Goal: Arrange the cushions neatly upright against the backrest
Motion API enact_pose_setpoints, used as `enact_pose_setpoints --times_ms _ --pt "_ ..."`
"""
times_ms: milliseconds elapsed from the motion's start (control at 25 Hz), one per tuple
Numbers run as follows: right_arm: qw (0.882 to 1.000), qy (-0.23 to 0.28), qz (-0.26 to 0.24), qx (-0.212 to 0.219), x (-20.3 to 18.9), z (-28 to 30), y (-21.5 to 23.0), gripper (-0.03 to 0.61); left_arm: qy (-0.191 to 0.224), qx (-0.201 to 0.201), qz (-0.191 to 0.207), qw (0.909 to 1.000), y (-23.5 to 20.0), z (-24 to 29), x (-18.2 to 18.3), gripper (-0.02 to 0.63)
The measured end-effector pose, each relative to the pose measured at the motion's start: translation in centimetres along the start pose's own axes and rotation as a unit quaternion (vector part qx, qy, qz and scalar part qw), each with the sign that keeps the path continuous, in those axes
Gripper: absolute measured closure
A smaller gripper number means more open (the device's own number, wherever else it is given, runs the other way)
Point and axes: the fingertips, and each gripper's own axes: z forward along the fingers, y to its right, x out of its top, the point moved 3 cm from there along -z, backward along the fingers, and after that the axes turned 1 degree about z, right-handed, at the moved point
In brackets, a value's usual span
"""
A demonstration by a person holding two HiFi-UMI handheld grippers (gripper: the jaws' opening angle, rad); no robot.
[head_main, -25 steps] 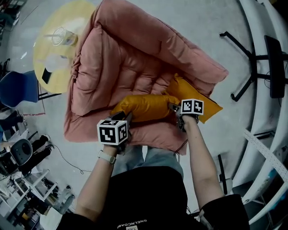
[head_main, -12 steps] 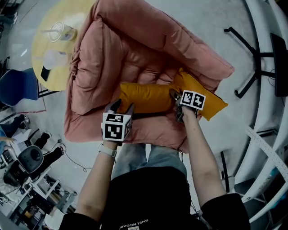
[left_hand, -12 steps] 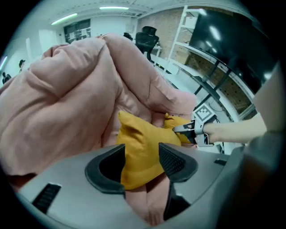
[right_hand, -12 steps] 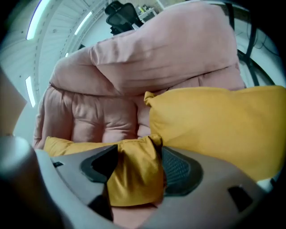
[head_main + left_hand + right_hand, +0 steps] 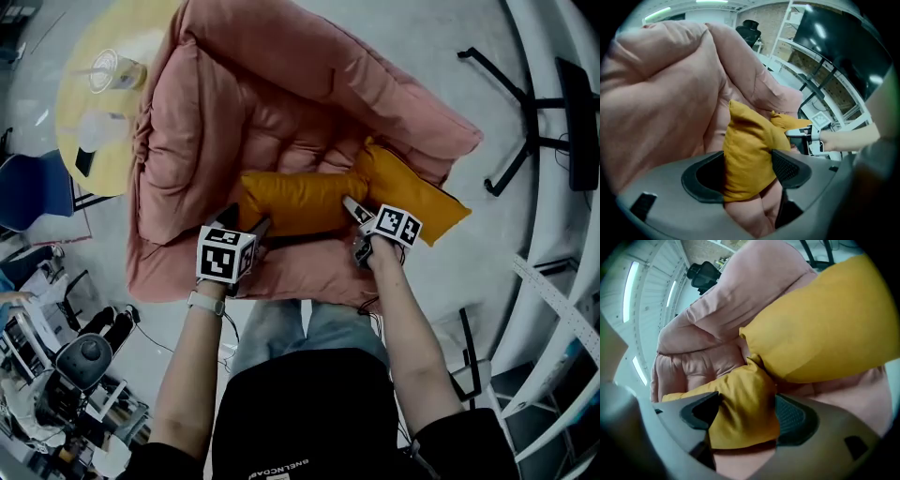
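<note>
The view is from above a pink sofa (image 5: 178,141), with the person standing at its front edge. The first orange cushion (image 5: 300,202) lies lengthwise across the seat, low and near the front, not yet up against the backrest (image 5: 328,66). The second orange cushion (image 5: 412,192) sits at the sofa's right end, touching the first one's right end. It is tilted and not upright either.

The left gripper (image 5: 248,221) is at the first cushion's left end and the right gripper (image 5: 356,223) at its right end. One at each end lets the long, soft cushion be carried level without sagging. Both point down at the seat.

Both pairs of fingers have just been opening. In the left gripper view the fingers (image 5: 790,169) are spread wide. The cushion corner sits between them but slack, with a dark gap on one side, so it is released. In the right gripper view the fingers (image 5: 794,420) are also apart, with corner fabric bunched between them and a gap at the left pad. That reads as let go, the fabric only resting there.

Judgement: the cushion has been laid on the seat and freed, probably for a regrip, since holding the end corners is poor for tipping it onto its long edge. The task looks early, as both cushions need standing up. The soft filling could flop forward if a cushion is leaned badly.

A yellow tabletop (image 5: 94,131) with a cup (image 5: 108,70) stands beside the sofa and is not involved.
</note>
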Motion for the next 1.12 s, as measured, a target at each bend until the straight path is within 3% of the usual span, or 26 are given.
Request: enact_pose_setpoints --times_ms 200,360,560,680,960,1120 --pt "1.000 0.009 0.021 -0.005 -0.2 1.9 0.9 0.222 0.015 -0.025 -0.043 0.9986 -0.1 1.5 0.1 0.309" --pt "0.998 -0.018 0.058 0.002 -0.5 2.2 0.8 0.306 0.007 -0.037 -0.092 0.9951 0.7 1.5 -0.1 0.385" --pt "0.992 -0.103 0.068 0.001 -1.0 1.4 -0.3 0.337 -0.026 -0.062 -0.150 0.9864 2.2 -1.4 0.2 0.405" --pt "0.987 -0.144 0.075 0.003 -1.7 1.8 -0.9 0.337 -0.036 -0.049 -0.165 0.9844 2.0 -2.7 0.4 0.403" --pt "0.991 -0.112 0.065 -0.032 -1.9 5.4 -0.3 0.303 -0.006 -0.020 -0.205 0.9786 -0.9 -1.1 0.7 0.371" --pt "0.994 -0.091 0.044 -0.043 -1.4 5.8 0.0 0.280 0.010 0.008 -0.190 0.9816 -1.0 -0.4 1.1 0.360"
